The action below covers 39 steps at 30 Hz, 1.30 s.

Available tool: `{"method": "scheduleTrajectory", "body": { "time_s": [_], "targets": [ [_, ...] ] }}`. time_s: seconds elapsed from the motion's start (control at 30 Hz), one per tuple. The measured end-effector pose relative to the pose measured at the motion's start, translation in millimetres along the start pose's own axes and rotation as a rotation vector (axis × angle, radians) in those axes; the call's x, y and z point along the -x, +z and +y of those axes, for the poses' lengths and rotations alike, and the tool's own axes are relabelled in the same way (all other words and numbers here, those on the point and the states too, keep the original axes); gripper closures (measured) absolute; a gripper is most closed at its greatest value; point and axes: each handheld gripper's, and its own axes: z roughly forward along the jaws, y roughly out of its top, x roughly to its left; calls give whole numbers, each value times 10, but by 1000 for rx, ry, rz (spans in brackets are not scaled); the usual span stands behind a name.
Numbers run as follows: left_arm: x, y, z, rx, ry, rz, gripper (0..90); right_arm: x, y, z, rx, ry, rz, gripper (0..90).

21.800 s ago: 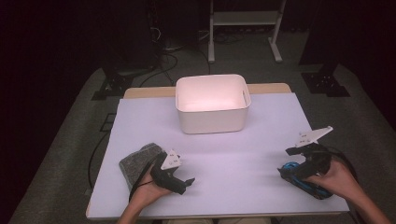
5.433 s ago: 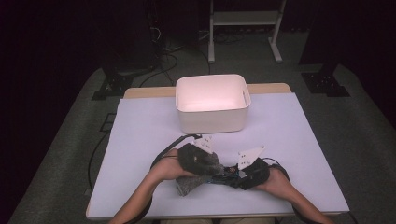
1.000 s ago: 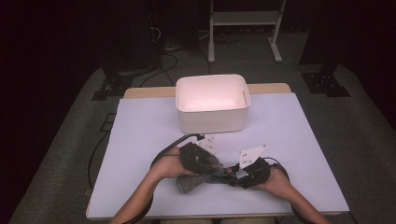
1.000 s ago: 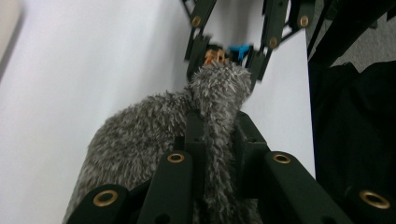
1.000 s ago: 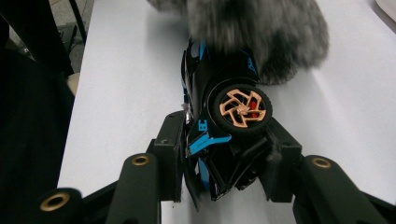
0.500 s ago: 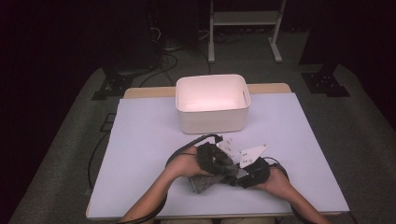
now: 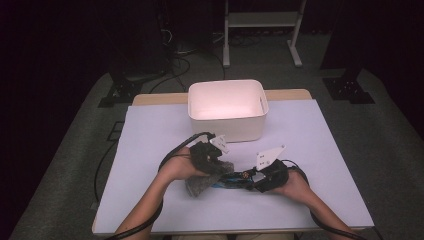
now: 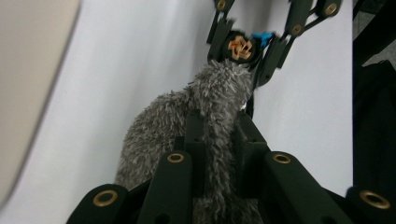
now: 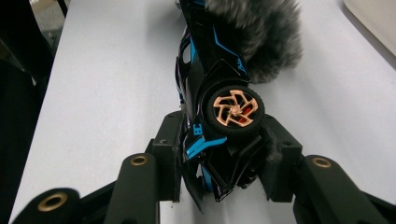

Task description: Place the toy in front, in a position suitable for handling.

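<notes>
The left gripper has its jaws pinched tight on a grey fuzzy cloth, the pile bulging out between and beyond the pads. The right gripper clamps the tail of a black toy car with blue trim, held on its side so a copper-spoked wheel faces up. The cloth lies against the car's far end, seen in the right gripper view as a grey tuft over the bodywork. In the high view both hands meet low on the table, the left gripper and the cloth just left of the car, the right gripper beside it. The table is covered by a pale lilac sheet, with a strip of wooden edge at the far side. A white bin stands upright near that far edge, well apart from the hands. Around the table lies grey carpet in a dark room, with cables trailing across it, a white stand behind, and black stand feet at either side.
</notes>
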Motion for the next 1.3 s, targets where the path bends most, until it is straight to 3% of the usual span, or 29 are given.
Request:
{"method": "scheduleTrajectory", "body": {
  "time_s": [0.2,0.37,0.5,0.6,0.73,0.9,1.13,1.23,1.3],
  "targets": [
    [13,-5,-54,34,-21,-18,788,-27,-2,17,-10,15,-8,531],
    [64,-23,-91,45,-30,-33,788,-9,-39,24,-1,111,36,430],
    [134,1,-126,35,-14,-45,786,-30,-36,29,-16,150,54,326],
    [186,20,-149,35,-3,-55,780,-88,0,33,-50,151,63,299],
    [269,28,-176,28,13,-59,780,-131,9,19,-49,169,64,234],
    [355,47,-204,19,35,-52,781,-216,22,9,-69,146,29,208],
    [415,74,-257,27,37,-61,781,-293,55,-10,-91,117,3,194],
    [431,81,-262,24,39,-65,781,-293,53,-14,-90,124,7,191],
    [458,114,-269,3,49,-62,781,-297,61,-29,-93,150,42,193]
  ]
}}
